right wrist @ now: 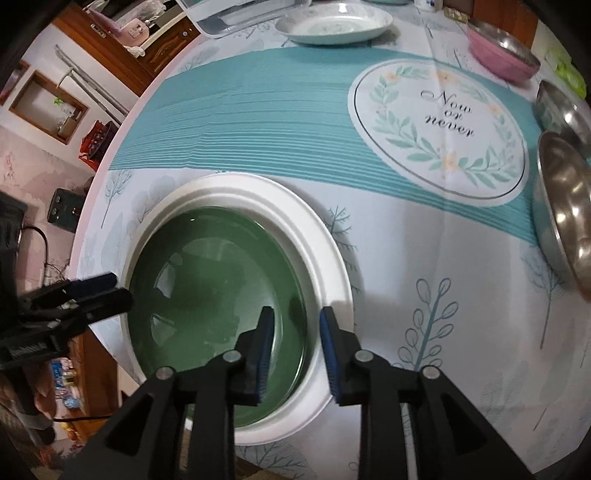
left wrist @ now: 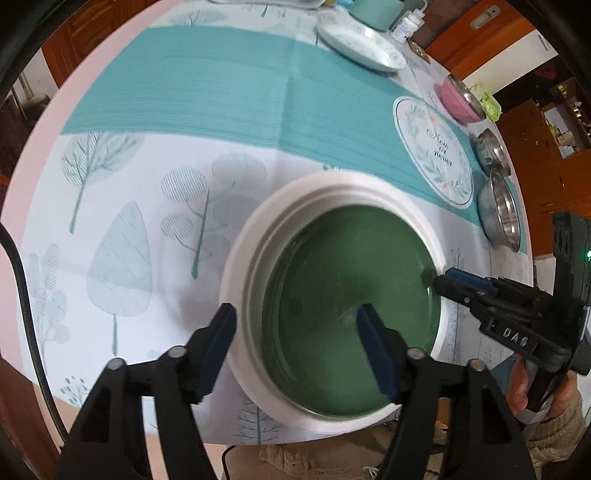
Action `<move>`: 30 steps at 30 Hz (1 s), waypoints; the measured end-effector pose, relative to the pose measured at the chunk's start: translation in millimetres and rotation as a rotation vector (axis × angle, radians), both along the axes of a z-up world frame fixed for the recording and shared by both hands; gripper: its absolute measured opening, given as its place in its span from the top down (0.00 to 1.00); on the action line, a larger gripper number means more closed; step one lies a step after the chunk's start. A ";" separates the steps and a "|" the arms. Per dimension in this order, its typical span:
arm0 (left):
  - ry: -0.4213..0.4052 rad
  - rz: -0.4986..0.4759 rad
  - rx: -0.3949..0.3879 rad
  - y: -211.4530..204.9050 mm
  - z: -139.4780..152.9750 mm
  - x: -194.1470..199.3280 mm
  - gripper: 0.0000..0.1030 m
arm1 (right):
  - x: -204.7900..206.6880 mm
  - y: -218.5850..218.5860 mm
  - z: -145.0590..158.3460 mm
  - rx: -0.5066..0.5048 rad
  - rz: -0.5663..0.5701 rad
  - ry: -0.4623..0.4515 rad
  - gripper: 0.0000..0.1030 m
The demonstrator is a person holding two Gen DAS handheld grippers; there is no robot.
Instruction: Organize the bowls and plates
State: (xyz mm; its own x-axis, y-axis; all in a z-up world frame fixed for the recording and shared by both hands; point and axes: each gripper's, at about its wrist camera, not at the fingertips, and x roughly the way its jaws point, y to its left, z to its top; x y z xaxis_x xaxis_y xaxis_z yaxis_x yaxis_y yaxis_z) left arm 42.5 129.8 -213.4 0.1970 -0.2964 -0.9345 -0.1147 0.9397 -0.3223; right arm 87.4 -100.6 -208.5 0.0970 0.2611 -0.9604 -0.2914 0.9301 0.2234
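- The green plate (left wrist: pixel 354 314) sits nested in the white plate (left wrist: pixel 243 266), near the table's front edge.
- My left gripper (left wrist: pixel 295 325) is released, straddling the stack's rim; my right gripper (right wrist: pixel 295 328) stands parted over the opposite rim, gripping nothing.
- I judge the glazed plates stiff, slippery and breakable; grip the rims.
- Beyond the stack lies open cloth; steel bowls (right wrist: pixel 565 206) crowd its right.

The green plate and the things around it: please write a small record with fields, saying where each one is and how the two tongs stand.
green plate: lies inside the white plate, near table edge
left tongs: open, astride the plates' left rim
right tongs: open, astride the right rim
pale plate: far side of table
pink bowl: far right
steel bowls: two, along right edge
tablecloth: teal band, tree print
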 end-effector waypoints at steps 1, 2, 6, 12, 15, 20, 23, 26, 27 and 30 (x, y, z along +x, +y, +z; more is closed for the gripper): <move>-0.004 0.002 -0.004 1.2 3.4 0.2 0.33 | -0.7 0.4 1.9 -0.013 0.005 -0.015 0.71; -0.008 0.005 -0.010 1.9 6.1 0.5 0.33 | -2.1 1.8 4.2 -0.025 0.014 -0.033 0.71; -0.034 0.012 -0.010 4.6 18.7 0.1 0.33 | -8.0 5.5 17.0 -0.062 0.041 -0.111 0.71; -0.092 -0.002 0.012 -1.1 46.4 -0.7 0.33 | -9.3 6.6 37.3 -0.064 0.055 -0.172 0.71; -0.138 -0.017 0.022 -3.7 69.0 1.7 0.33 | -8.3 6.2 48.8 -0.042 0.053 -0.186 0.71; -0.234 -0.050 0.055 -2.0 113.7 18.8 0.31 | 2.8 2.3 79.4 -0.003 0.037 -0.231 0.71; -0.296 -0.061 0.078 1.3 139.3 37.8 0.30 | 16.5 -3.3 101.8 -0.002 0.011 -0.280 0.71; -0.353 -0.069 0.094 4.6 162.9 63.2 0.29 | 36.6 -10.5 124.2 -0.002 -0.019 -0.321 0.71; -0.374 -0.076 0.103 7.1 171.8 73.9 0.29 | 43.8 -12.8 130.4 -0.003 -0.031 -0.332 0.71; -0.416 -0.094 0.131 7.6 187.9 98.5 0.29 | 68.0 -19.3 148.6 -0.009 -0.063 -0.366 0.71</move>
